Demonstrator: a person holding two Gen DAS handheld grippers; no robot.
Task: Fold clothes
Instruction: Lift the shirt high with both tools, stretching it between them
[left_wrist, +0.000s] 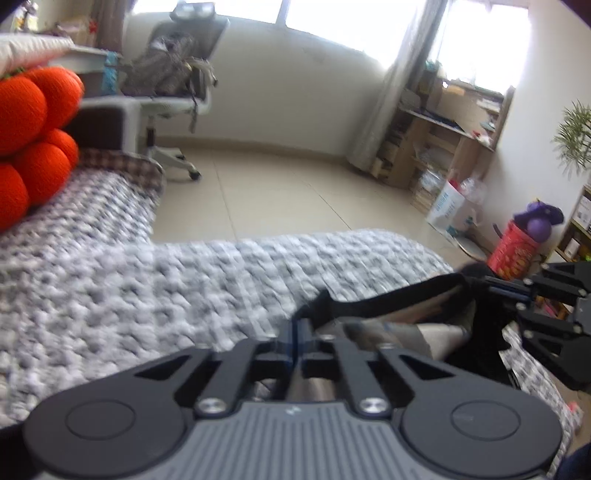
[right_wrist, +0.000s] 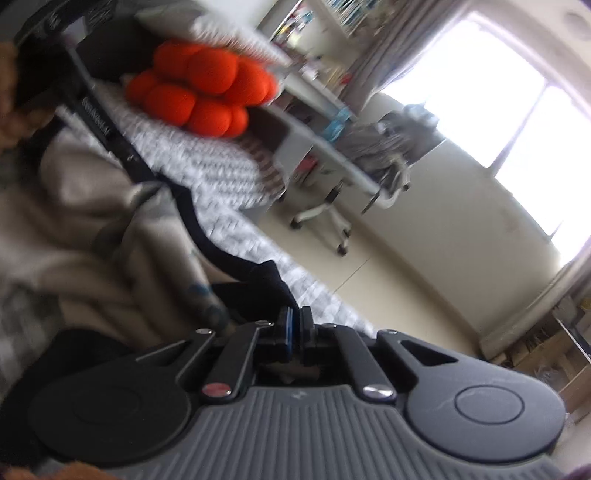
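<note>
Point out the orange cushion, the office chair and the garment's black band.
Cushion (left_wrist: 26, 122): left wrist view, on a front lobe.
Chair (left_wrist: 173, 66): left wrist view, on the backrest pile.
Band (right_wrist: 192, 218): right wrist view, mid-length.

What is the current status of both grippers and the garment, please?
Left gripper shut on the garment's black band. Right gripper shut on the same band. Garment lifted over the bed. Nothing in the way.

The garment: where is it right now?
In the left wrist view the garment hangs stretched by its black edge between the left gripper and the right gripper, over the bed, lower right.
</note>
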